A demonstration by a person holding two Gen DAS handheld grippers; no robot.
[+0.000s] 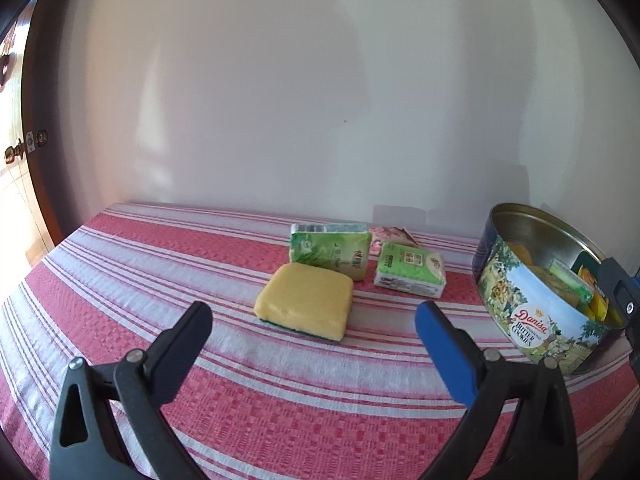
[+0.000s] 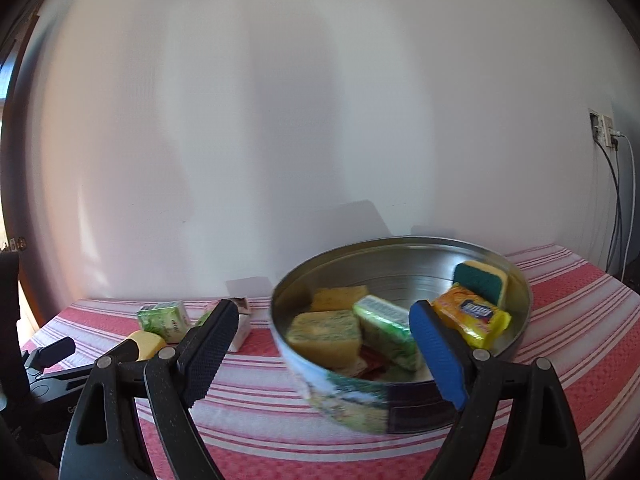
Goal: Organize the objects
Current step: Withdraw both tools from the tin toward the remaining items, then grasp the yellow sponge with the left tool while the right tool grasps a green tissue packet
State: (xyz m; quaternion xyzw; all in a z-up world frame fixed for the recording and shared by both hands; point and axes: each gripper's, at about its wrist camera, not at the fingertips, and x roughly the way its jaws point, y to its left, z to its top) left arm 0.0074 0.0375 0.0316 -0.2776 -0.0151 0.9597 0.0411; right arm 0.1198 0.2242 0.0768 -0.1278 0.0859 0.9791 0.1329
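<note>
My left tool (image 1: 314, 318) stands wide open over the desk with the red-and-white striped cloth (image 1: 120, 280), and it has hold of nothing. Straight ahead of it, between the lines of its two fingers but not yet between the pads, lies the yellow rectangular sponge with the green scouring underside (image 1: 306, 300), flat on the cloth. Just behind the sponge, touching or nearly so, leans the larger green plastic tissue pack (image 1: 330, 250); to its right sits the smaller green tissue pack (image 1: 410, 274), with a pink paper packet (image 1: 386, 236) tucked behind both.

I judge the sponge to be my next pick, so I want to come in low and level, straddle its short sides, and close only when both pads reach past its near edge. It is soft, so I should squeeze gently and lift straight up, or I may drag the tissue pack along.

Further right stands the round metal butter-cookie tin with the painted scene (image 1: 532, 316), lid off, already holding sponges and packets. My right tool (image 2: 324, 332) is also spread wide and empty, hovering at the tin's near wall; its blue pad overlaps the rim in the right wrist view, but I cannot tell whether it touches. I should keep it clear of the opening so the sponge can drop in.
</note>
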